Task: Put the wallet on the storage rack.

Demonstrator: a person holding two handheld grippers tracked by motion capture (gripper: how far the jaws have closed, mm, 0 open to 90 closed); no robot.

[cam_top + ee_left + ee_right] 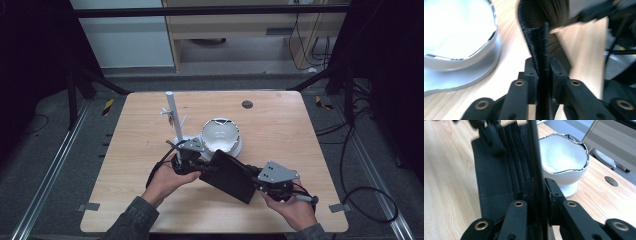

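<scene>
A flat black pouch of grained, leather-like material is held between the two grippers, just above the light wooden surface, near the person's edge and a little right of centre. In the high view it runs slantwise, its far-left end up by the bowl and its near-right end lower toward the person's right hand.

The left gripper has its jaws closed on the pouch's far-left end; in the left gripper view the black stitched edge stands upright, pinched between the two pads. The right gripper grips the near-right end, and in the right gripper view its jaws are clamped on a thin black edge of the pouch, with the grained face of the pouch spreading away to the left. The person's left hand and right hand each hold a gripper from the near side.

Just beyond the pouch stands a white ceramic bowl with a wavy silver rim on a round foot, close to the pouch's far end. Left of the bowl, a thin white upright stand with short side branches rises from the surface. Near the far edge a small dark round cap sits flush in the wood.
</scene>
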